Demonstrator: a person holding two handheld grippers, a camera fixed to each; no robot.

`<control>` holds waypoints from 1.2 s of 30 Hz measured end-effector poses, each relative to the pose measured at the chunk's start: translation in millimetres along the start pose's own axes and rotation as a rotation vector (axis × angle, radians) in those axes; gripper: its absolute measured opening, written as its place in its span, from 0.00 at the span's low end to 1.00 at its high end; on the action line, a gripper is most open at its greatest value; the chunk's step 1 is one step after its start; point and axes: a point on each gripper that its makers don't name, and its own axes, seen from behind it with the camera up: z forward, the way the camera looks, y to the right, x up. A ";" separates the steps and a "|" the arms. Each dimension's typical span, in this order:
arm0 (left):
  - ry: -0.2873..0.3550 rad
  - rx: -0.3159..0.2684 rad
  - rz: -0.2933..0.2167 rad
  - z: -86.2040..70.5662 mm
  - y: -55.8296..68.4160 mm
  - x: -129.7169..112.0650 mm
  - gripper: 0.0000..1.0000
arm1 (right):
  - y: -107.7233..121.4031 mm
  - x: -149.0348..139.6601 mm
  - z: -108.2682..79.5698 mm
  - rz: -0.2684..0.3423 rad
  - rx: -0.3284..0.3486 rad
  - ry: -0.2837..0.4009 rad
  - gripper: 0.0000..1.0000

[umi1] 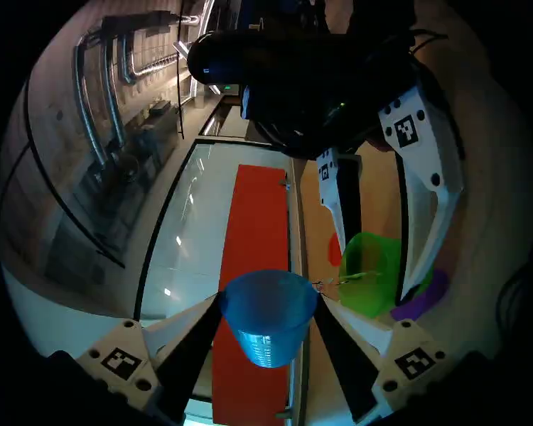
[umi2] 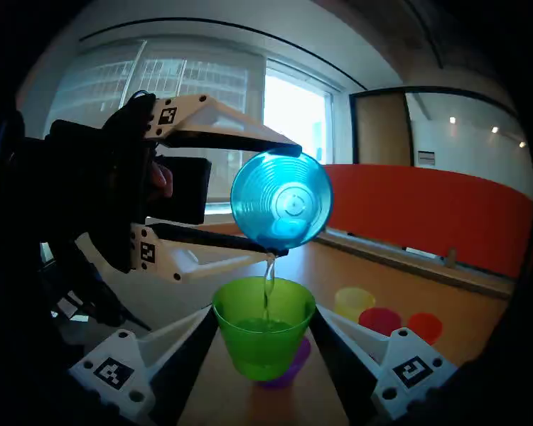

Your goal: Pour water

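**Pouring water, right gripper view: spill risks**

Right gripper [umi2: 264, 314] is clamping the green cup [umi2: 263, 344] at 6 o'clock. Toward 12, left gripper [umi2: 288, 199] is gripping the tipped blue cup [umi2: 281, 195]. Stream [umi2: 268, 282] is landing inside. Drift or overtilt is likely risking a spill on the table [umi2: 352, 273].

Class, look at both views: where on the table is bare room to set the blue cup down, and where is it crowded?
Bare table lies behind the green cup, between it and the red partition, left of the yellow cup. Crowded: yellow, red cup and orange cup huddle at right; a purple cup sits by the green one.
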 end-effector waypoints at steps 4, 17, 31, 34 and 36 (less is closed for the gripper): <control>0.000 0.000 0.010 -1.8 1.3 0.5 0.88 | -0.3 0.1 0.0 0.000 0.000 0.000 0.91; -0.002 0.003 0.053 -3.5 5.5 2.3 0.88 | 0.4 -1.9 -0.3 0.001 -0.001 0.001 0.91; 0.004 0.011 0.113 -7.0 14.2 11.7 0.88 | -0.2 0.6 0.0 0.000 -0.003 0.008 0.91; 0.006 0.014 0.124 -6.6 13.6 13.2 0.88 | -0.5 1.8 0.3 0.001 -0.003 0.011 0.91; 0.007 0.016 0.135 -5.8 12.9 14.1 0.88 | -0.4 2.4 0.5 0.001 -0.004 0.013 0.91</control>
